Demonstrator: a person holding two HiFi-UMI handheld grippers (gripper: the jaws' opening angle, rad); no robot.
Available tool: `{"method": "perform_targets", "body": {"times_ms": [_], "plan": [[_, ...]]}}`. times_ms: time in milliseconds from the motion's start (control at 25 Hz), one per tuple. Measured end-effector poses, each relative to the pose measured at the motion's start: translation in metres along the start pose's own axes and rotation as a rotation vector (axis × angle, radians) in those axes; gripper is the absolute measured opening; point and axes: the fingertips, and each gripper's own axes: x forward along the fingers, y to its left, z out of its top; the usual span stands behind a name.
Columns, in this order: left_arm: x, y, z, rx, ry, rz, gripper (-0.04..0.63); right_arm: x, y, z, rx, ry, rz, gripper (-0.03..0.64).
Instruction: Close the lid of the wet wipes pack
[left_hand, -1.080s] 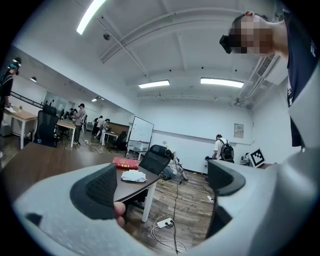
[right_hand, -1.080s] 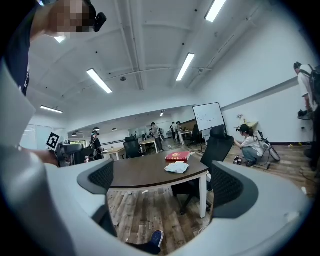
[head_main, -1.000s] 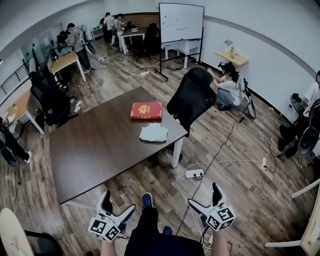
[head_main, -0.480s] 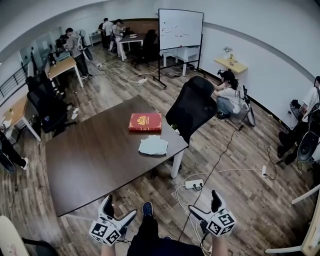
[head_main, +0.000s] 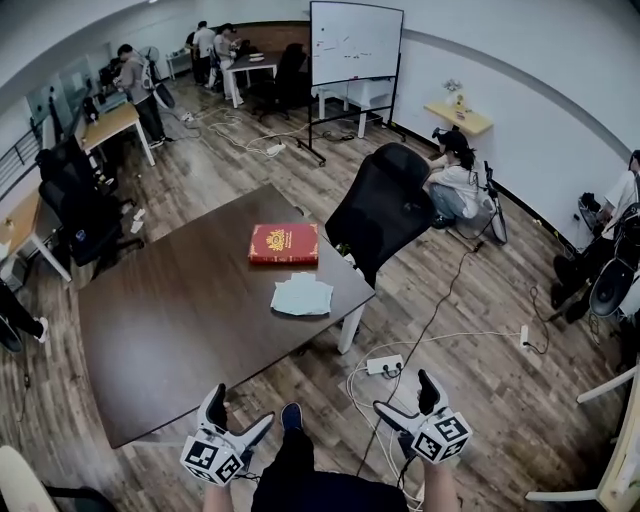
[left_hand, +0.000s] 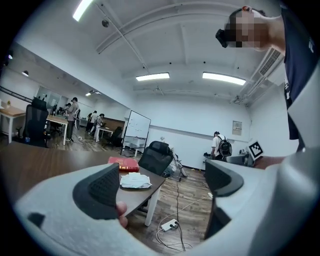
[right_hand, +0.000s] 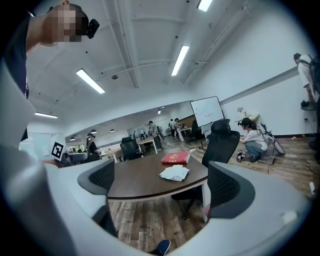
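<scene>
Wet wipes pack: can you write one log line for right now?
stage: not started | wet wipes pack: on table, near red book, untouched | left gripper: open, empty | right gripper: open, empty

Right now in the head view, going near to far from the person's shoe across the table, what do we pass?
The shoe → wet wipes pack → red book → whiteboard.

One wipes pack, one book
</scene>
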Motion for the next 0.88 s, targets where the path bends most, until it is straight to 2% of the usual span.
{"method": "perform_targets", "body": {"times_ms": [360, 880], "plan": [[0.060, 0.050, 0.025, -0.006, 0.024, -0.040, 0.531, 0.069, -0.016, 0.034, 0.001, 0.005, -0.026, 0.591], [0.151, 0.134, 0.067, 0.042, 0.062, -0.194, 0.528, 0.185, -0.021, 0.073, -0.003, -0.016, -0.070, 0.591]]}}
